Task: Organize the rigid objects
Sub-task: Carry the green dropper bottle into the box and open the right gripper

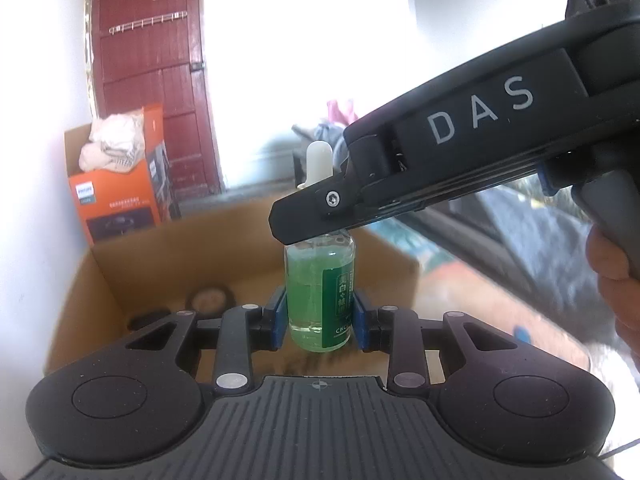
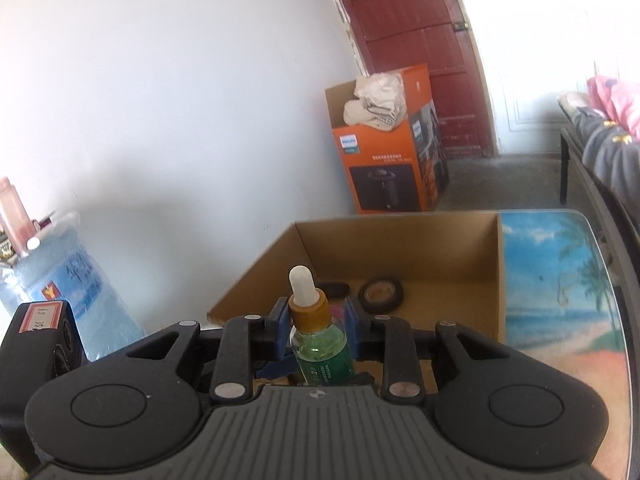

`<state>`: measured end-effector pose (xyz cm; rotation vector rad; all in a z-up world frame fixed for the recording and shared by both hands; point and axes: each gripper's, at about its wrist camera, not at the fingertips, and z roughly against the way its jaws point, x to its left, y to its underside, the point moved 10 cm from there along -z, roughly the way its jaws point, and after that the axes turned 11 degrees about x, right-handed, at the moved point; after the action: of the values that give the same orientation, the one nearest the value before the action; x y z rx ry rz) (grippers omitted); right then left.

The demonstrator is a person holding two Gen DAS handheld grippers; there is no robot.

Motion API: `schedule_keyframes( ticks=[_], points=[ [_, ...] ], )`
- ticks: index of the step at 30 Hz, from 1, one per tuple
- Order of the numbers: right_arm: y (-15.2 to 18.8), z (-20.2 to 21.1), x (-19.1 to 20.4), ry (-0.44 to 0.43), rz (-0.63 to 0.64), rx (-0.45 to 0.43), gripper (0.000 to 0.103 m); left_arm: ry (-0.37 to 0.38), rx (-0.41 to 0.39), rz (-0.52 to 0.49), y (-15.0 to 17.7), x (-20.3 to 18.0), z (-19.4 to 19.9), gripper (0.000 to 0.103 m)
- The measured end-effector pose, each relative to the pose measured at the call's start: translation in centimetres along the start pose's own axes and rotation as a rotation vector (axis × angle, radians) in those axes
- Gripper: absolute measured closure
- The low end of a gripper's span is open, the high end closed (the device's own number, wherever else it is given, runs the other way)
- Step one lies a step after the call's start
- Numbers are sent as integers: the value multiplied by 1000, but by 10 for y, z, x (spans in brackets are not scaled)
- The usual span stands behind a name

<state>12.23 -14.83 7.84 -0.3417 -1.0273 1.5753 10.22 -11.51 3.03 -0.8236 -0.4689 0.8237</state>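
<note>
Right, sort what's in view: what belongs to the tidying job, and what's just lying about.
Job:
- dropper bottle, gripped by left tongs at the body and right tongs at the neck
- open carton
- tape roll and dark object inside it

Lying about:
- orange box with cloth on top
- water jug
- red door

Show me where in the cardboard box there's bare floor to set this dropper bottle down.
The cardboard box has bare floor on its right side, between the tape roll and the right wall, and along the back wall. The left part is crowded: the roll and a dark oval object lie there. Both grippers hold the dropper bottle.
</note>
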Motion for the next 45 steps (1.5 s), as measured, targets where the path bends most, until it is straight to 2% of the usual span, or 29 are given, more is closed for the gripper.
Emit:
schedule_keyframes(
  ticks=[8,15,20,29,30,34,39,45],
  points=[
    [-63,-20,-16,-33,-6,6,72,-7,-12,10,-52,26,-27,72],
    [-96,-56,-46,-38,-21,31,72,-8,25,15,-70,36,-63,72],
    [-99,-87,-67,-7,-2,60,72,-4,101,35,-69,42,-99,72],
    [-94,-152,-112,26,-26,163,77,42,294,112,-54,57,-162,72],
    [-93,-158,-116,30,-28,175,81,35,299,108,-55,59,-166,72],
    [-85,-183,-129,60,-24,236,81,16,337,96,-58,63,-175,71],
    [-83,-196,-131,68,-16,267,81,38,361,169,-62,73,-178,71],
    [-81,-204,-128,75,-13,309,80,31,376,164,-63,76,-179,63]
  ],
)
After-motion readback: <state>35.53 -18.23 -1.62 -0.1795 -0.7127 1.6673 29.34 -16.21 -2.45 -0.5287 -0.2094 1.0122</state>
